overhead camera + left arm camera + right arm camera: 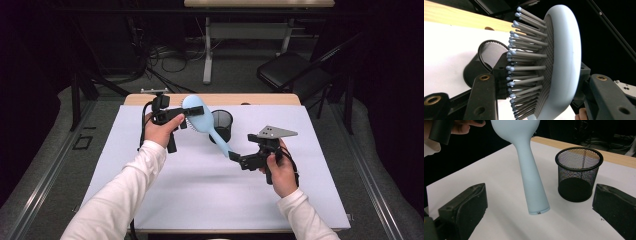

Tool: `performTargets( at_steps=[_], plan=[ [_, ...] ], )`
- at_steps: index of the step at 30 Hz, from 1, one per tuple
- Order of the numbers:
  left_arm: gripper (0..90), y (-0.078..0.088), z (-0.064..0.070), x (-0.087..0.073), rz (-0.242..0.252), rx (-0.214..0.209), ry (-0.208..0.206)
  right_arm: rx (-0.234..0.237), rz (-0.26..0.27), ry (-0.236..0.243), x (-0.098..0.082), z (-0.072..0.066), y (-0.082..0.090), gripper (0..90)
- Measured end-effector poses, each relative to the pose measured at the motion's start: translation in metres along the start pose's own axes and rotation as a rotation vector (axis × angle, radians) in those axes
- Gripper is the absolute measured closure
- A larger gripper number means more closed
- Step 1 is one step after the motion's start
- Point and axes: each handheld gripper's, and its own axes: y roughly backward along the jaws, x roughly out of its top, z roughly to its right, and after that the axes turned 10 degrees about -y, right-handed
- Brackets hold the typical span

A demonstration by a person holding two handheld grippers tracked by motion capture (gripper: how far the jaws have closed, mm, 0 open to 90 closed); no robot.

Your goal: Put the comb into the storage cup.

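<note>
Left gripper [184, 121] clamps the brush [200, 120] by its head; right gripper [233, 156] stands wide, touching nothing. Pale blue, grey-bristled, its handle slants down toward the right gripper.

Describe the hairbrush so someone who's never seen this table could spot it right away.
Look at the white table, then above its far middle, beside the black mesh cup. There the left gripper is shut on the head of a pale blue hairbrush, handle slanting down toward the open right gripper. It is the one pale blue thing there.
</note>
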Motion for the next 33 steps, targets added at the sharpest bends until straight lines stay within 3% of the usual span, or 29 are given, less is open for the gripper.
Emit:
performTargets(
  at_steps=[10,25,33],
  plan=[
    [48.0,0.004,-0.001,0.011,0.025,0.051,-0.032,0.007,-0.017,0.001,-0.001,0.001,-0.001,0.0],
    [47.9,0.003,0.003,0.023,0.057,0.082,-0.063,0.005,-0.027,0.006,-0.002,0.003,-0.002,0.0],
    [48.0,0.002,0.005,0.031,0.063,0.111,-0.1,0.003,-0.034,0.008,-0.003,0.003,-0.003,0.0]
  ],
)
